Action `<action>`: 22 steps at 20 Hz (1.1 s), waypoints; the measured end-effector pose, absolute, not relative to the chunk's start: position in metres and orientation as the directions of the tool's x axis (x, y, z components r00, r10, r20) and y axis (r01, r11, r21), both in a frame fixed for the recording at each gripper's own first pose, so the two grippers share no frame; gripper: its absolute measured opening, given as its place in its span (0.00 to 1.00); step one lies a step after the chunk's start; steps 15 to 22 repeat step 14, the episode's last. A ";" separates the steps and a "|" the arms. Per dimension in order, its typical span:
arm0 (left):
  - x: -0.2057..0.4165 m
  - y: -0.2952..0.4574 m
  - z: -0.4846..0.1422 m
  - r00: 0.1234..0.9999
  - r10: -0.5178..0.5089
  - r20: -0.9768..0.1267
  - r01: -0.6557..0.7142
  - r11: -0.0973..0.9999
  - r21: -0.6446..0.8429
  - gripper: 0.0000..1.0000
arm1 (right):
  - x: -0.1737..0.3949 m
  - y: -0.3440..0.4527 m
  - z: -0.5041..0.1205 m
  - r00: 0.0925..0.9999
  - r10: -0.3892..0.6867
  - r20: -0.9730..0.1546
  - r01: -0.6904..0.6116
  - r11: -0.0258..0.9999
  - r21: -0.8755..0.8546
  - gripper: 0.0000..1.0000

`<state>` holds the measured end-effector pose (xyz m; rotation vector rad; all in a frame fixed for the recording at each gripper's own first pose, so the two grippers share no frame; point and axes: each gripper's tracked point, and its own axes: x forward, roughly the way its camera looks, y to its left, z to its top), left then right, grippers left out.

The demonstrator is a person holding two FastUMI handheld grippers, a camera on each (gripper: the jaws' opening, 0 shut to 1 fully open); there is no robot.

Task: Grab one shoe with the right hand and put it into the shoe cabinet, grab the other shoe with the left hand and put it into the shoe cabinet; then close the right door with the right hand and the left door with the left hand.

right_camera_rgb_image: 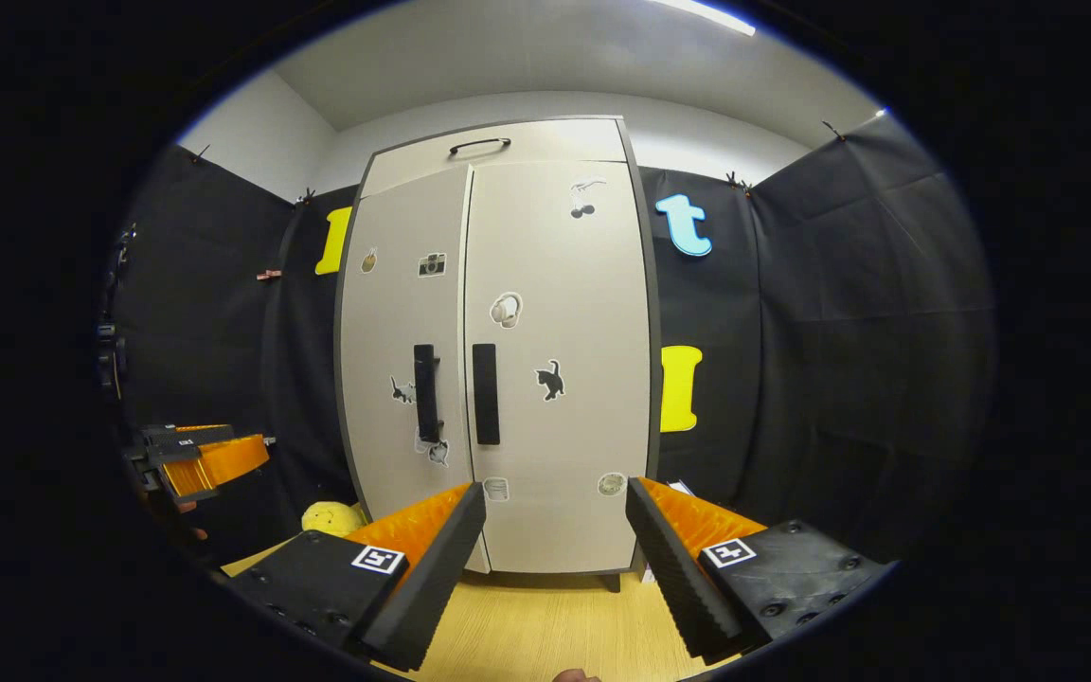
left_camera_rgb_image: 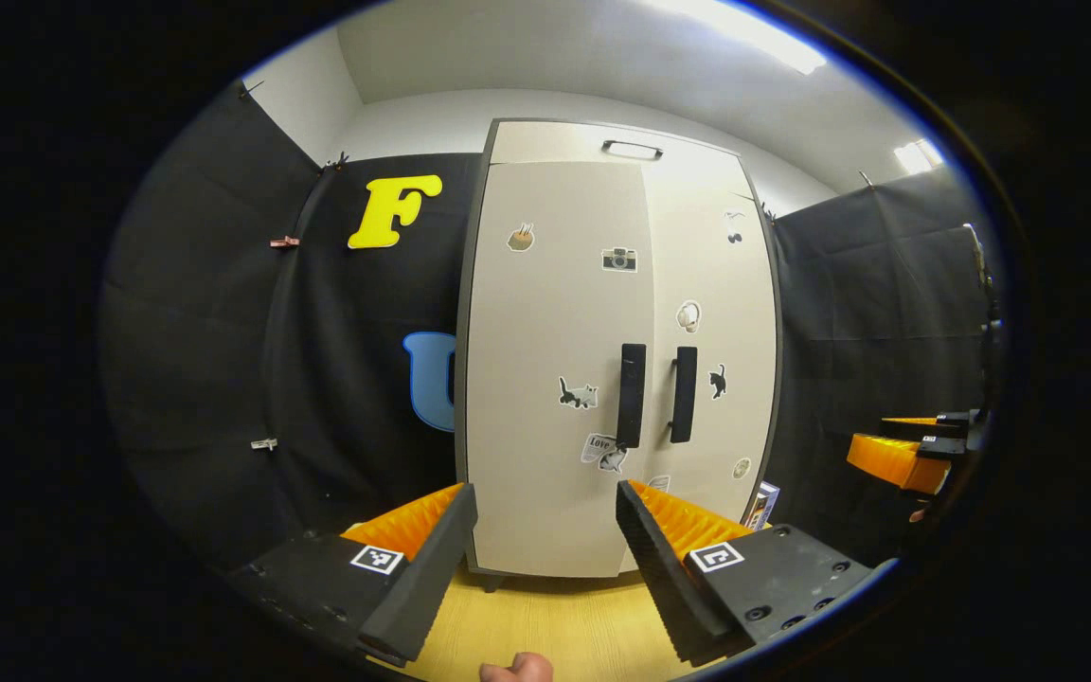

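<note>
Seemingly finished, the shoe cabinet (left_camera_rgb_image: 555, 379) stands with both doors flush, shoes out of sight, presumably inside, as the left gripper (left_camera_rgb_image: 545, 559) and right gripper (right_camera_rgb_image: 555, 559) hang spread and empty, though an unlatched door could drift ajar.

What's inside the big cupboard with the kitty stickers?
Both doors of the shoe cabinet are shut, so its inside is hidden. Only stickers and two black handles show outside.

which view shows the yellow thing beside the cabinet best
The right gripper view: a rounded yellow thing sits on the floor left of the cabinet. In the left gripper view, that spot lies behind the left gripper.
</note>
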<state>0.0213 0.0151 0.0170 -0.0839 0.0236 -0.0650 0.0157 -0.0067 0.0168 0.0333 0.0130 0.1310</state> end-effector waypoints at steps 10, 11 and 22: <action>0.021 0.014 0.014 0.998 -0.064 -0.024 0.062 0.995 -0.078 0.94 | 0.014 -0.007 0.017 0.992 0.127 -0.004 -0.127 0.991 0.035 0.98; 0.021 0.014 0.014 0.998 -0.063 -0.026 0.060 0.995 -0.080 0.94 | 0.014 -0.007 0.016 0.992 0.128 -0.006 -0.128 0.991 0.035 0.98; 0.021 0.014 0.013 0.998 -0.060 -0.027 0.057 0.995 -0.081 0.94 | 0.014 -0.007 0.017 0.991 0.130 -0.002 -0.130 0.991 0.036 0.98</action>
